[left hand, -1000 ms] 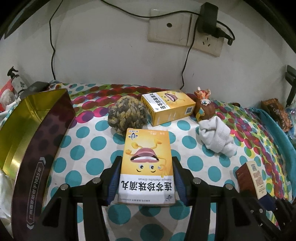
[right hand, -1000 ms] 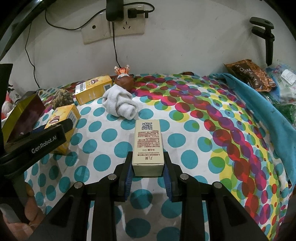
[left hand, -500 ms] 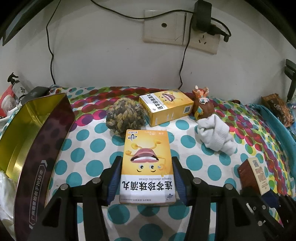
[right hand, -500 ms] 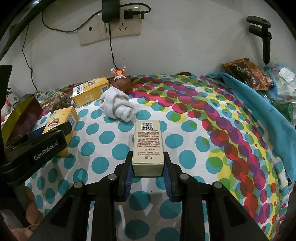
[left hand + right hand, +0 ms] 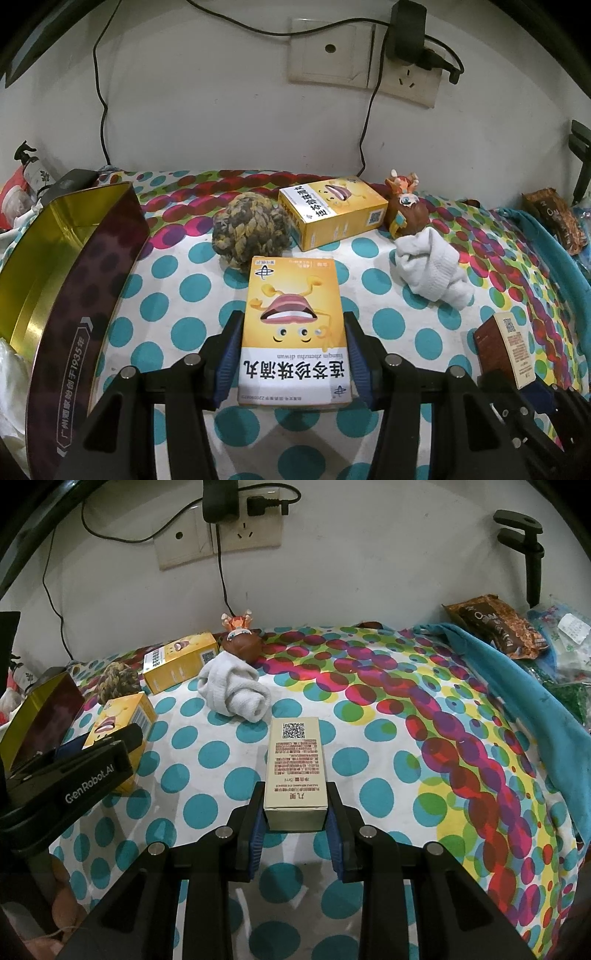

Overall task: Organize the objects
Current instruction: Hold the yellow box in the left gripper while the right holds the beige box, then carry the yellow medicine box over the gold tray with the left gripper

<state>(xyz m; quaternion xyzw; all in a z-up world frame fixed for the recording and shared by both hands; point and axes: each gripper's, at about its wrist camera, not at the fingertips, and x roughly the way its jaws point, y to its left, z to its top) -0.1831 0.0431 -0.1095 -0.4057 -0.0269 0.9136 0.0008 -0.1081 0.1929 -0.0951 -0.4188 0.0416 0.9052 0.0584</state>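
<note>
**Two boxes held, both grippers parked over the cloth**

A yellow cartoon-face box (image 5: 293, 332) is pinched flat between the pads of the left gripper (image 5: 293, 354), held above the polka-dot cloth (image 5: 388, 317). A slim beige box (image 5: 295, 771) with a QR code is clamped by its near end in the right gripper (image 5: 295, 819), jaws pressed tight on its sides. A gold-lined tin (image 5: 55, 266), open, is seen at the left edge, probably the destination; that is a guess only. Loose items left on the cloth: second yellow box (image 5: 332, 212), braided rope ball (image 5: 251, 230), white sock bundle (image 5: 430, 267), brown figurine (image 5: 406, 214).

Risks: the beige box is gripped only at one end, so it could pivot or slip if swung quickly. The yellow box is thin card and could be crushed if squeezed harder. The two grippers are close together; a clash is possible if both are moved toward the tin at once.

Versus the earlier frames: grips are unchanged and both boxes sit the same in the jaws. Only a slight shift in framing is noted.
</note>
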